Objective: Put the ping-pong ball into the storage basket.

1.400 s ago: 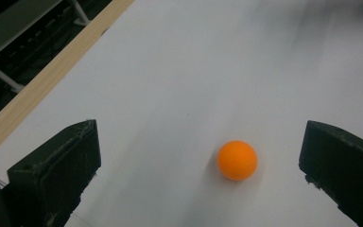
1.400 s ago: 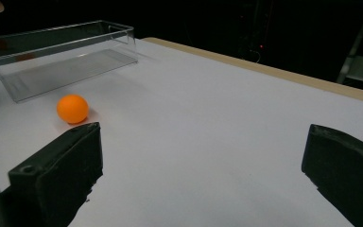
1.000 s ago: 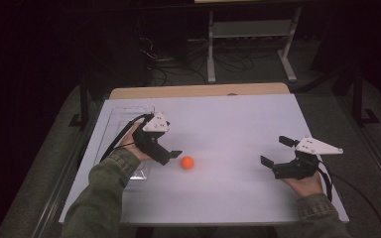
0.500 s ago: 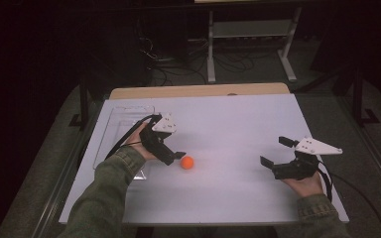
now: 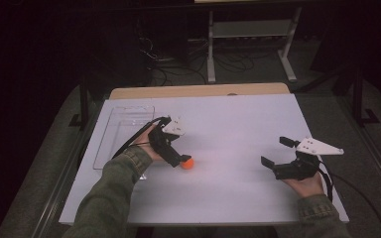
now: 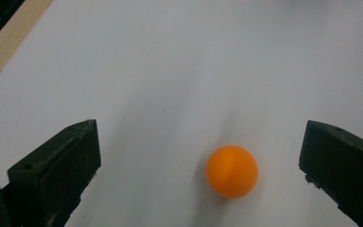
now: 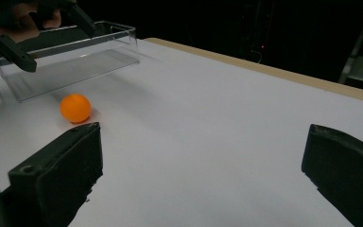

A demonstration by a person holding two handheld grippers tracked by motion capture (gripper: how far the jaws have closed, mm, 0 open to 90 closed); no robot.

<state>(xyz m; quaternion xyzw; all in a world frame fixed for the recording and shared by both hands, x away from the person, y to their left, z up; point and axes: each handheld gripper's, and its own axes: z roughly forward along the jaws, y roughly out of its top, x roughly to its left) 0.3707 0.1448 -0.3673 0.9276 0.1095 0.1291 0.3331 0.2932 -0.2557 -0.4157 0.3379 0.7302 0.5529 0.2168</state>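
An orange ball point(image 5: 187, 163) rests on the white table top point(image 5: 238, 119), left of centre. My left gripper point(image 5: 178, 154) is tilted down over it and open. In the left gripper view the ball point(image 6: 231, 171) sits on the table between the two spread jaws of that gripper point(image 6: 201, 142), nearer the right jaw, touching neither. My right gripper point(image 5: 275, 151) is open at the table's right side, held just above the surface with nothing in it. Past its spread jaws point(image 7: 203, 137), the right gripper view takes in the ball point(image 7: 75, 108) and the left gripper point(image 7: 60, 50).
A clear plastic tray point(image 5: 102, 144) lies at the table's left, just behind my left hand; its wall point(image 7: 75, 66) stands close behind the ball. A wooden strip point(image 5: 203, 91) runs along the far edge. A metal stand point(image 5: 248, 29) and cables are on the dark floor beyond.
My left gripper has moved right and down toward the ball, so its jaws now straddle it. The ball and the right gripper have stayed put.
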